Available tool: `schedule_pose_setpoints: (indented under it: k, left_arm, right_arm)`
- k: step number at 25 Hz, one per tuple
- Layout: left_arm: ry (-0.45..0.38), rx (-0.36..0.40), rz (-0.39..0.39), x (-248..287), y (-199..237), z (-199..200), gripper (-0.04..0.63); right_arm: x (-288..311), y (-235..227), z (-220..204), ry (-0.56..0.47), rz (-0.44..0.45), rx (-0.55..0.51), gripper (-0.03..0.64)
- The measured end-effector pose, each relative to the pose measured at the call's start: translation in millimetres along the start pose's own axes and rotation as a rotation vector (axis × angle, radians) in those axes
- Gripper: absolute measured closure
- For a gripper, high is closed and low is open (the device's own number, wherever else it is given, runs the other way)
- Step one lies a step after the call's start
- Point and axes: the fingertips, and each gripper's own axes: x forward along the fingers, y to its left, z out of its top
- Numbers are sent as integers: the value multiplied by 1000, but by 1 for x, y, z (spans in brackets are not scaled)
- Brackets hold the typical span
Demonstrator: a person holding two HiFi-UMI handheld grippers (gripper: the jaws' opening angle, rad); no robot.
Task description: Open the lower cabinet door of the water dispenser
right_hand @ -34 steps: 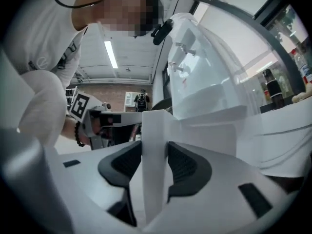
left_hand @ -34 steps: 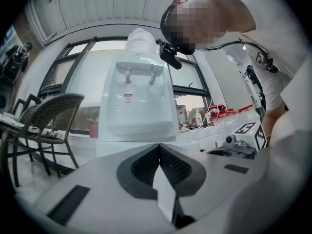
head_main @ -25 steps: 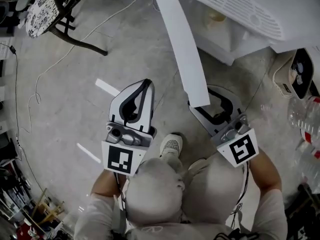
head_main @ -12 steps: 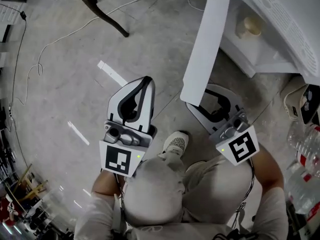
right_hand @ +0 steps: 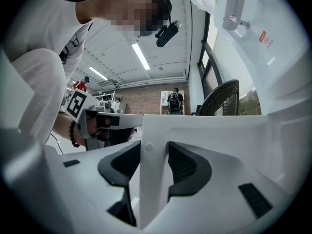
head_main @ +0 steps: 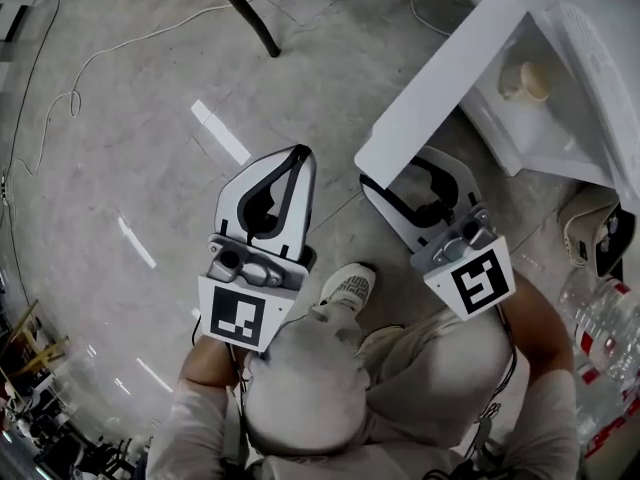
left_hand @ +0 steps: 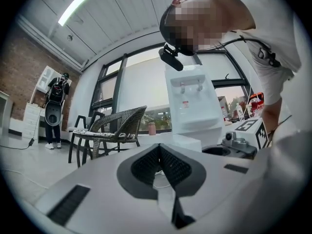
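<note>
The white water dispenser (head_main: 590, 58) stands at the upper right of the head view, and its lower cabinet door (head_main: 440, 93) is swung out toward me. My right gripper (head_main: 395, 168) has the door's free edge (right_hand: 155, 179) between its pads, which touch it on both sides while the jaws are opening. A beige object (head_main: 525, 80) sits inside the open cabinet. To the left, over bare floor, my left gripper (head_main: 298, 153) is shut with nothing in it; in its own view the pads (left_hand: 160, 147) meet and the dispenser (left_hand: 192, 101) stands ahead.
A dark chair leg (head_main: 250, 8) and a loose white cable (head_main: 130, 43) lie on the grey floor at the top. Water bottles (head_main: 605, 318) and a small white appliance (head_main: 595, 233) crowd the right edge. A wicker chair (left_hand: 109, 130) stands left of the dispenser. My shoe (head_main: 345, 288) is below the grippers.
The door has swung further out from the cabinet, with my right gripper staying on its free edge. The left gripper moved alongside, still shut. The cabinet's inside shows more.
</note>
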Motion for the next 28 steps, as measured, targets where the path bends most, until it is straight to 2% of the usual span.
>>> schedule_pose_setpoints:
  k: [7, 16, 24, 28]
  left_arm:
    - [3, -8, 35, 14, 11, -9, 594]
    - [10, -16, 54, 19, 15, -14, 594]
    - [0, -5, 45, 21, 10, -12, 594]
    - [-1, -15, 63, 21, 11, -13, 594]
  right_arm:
    - [40, -8, 1, -22, -40, 25, 431]
    - [67, -18, 1, -39, -38, 22, 440]
    - [55, -13, 2, -47, -47, 22, 442]
    - [40, -8, -2, -19, -41, 26, 453]
